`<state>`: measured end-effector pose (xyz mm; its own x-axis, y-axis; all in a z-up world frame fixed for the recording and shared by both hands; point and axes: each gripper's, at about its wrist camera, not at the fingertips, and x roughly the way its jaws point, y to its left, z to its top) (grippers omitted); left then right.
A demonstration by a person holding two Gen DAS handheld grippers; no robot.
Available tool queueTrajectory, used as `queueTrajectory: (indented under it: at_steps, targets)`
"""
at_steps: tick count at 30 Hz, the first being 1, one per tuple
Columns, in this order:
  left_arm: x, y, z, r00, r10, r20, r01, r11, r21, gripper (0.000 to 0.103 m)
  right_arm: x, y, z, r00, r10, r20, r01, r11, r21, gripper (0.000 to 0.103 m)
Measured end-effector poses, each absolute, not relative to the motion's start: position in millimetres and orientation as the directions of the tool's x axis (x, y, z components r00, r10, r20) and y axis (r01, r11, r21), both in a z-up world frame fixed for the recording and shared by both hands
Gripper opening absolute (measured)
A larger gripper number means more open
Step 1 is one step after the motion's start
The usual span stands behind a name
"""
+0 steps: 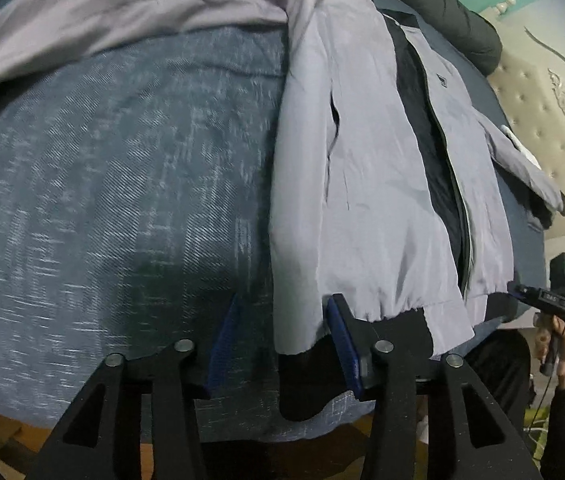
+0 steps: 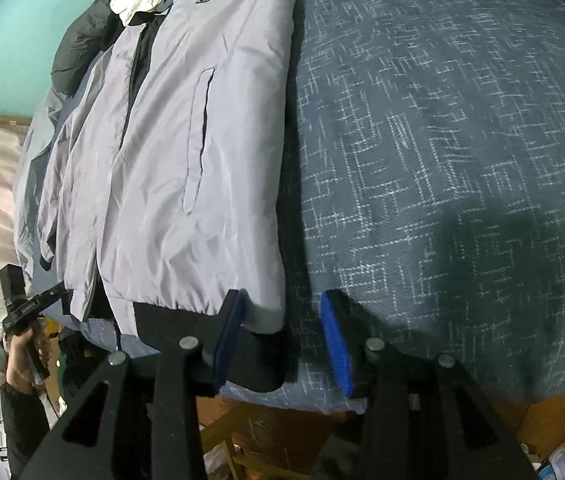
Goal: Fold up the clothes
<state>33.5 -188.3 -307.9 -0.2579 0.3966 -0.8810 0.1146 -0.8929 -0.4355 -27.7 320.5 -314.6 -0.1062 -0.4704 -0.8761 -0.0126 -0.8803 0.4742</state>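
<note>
Grey jacket lies lengthwise on the bed, left tongs and right tongs both released astride its hem corners; slick fabric may slip from a shallow pinch.

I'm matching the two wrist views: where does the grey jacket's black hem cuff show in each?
Left wrist view: the black hem cuff hangs bottom centre, between the open pads of the left hand-held gripper.
Right wrist view: it sits bottom centre-left, beside the right hand-held gripper.
Shared landmark: the grey jacket on the blue patterned bedspread.
</note>
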Motion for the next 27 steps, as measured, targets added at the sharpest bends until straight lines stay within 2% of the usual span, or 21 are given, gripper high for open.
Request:
queueTrajectory:
  at_steps: [1,3,7,15,18,20,22,24,26,27]
  targets:
    - [34.4,-185.2,-305.5,-0.257,0.393,-0.883,0.1,-0.898,-0.429,0.017,-27.5,320.7,-314.7,-0.107,-0.48,-0.871,-0.007,-0.875,0.484,0.026]
    - [36.5,-178.8,-299.5,-0.257,0.381,-0.888,0.071,-0.909,-0.411,0.014,-24.9,327.1,-312.5,-0.109,-0.489,-0.866,0.011,-0.871,0.491,0.016]
    - [41.3,-168.3,-290.5,-0.256,0.362,-0.896,0.025,-0.924,-0.381,0.012,-20.8,332.6,-305.3,-0.118,-0.487,-0.865,0.036,-0.873,0.486,0.011]
    - [51.3,-166.7,-300.6,-0.239,0.376,-0.895,0.046,-0.917,-0.397,0.013,-26.7,341.4,-310.7,-0.116,-0.454,-0.883,0.03,-0.89,0.454,0.011]
    - [51.0,-168.9,-304.0,-0.244,0.388,-0.889,0.071,-0.907,-0.415,0.016,-28.5,344.7,-304.8,-0.131,-0.446,-0.885,0.013,-0.894,0.448,0.014]
    - [51.4,-173.3,-298.3,-0.266,0.375,-0.888,0.079,-0.91,-0.408,0.025,-26.7,331.9,-292.2,-0.167,-0.413,-0.895,0.012,-0.909,0.417,0.016]
    - [50.5,-179.7,-289.9,-0.288,0.357,-0.889,0.081,-0.915,-0.394,0.026,-30.9,332.9,-275.5,-0.22,-0.404,-0.888,0.029,-0.913,0.408,0.019]
    - [48.3,-189.4,-278.7,-0.329,0.335,-0.883,0.101,-0.917,-0.386,0.031,-36.3,332.5,-261.7,-0.259,-0.419,-0.87,0.047,-0.905,0.422,0.028]
    - [42.9,-199.4,-268.0,-0.38,0.317,-0.869,0.125,-0.913,-0.388,0.044,-46.4,324.4,-251.6,-0.285,-0.445,-0.849,0.063,-0.892,0.447,0.032]
    - [39.4,-204.6,-262.6,-0.405,0.306,-0.861,0.138,-0.911,-0.389,0.044,-45.6,319.5,-247.3,-0.288,-0.457,-0.841,0.071,-0.886,0.458,0.033]
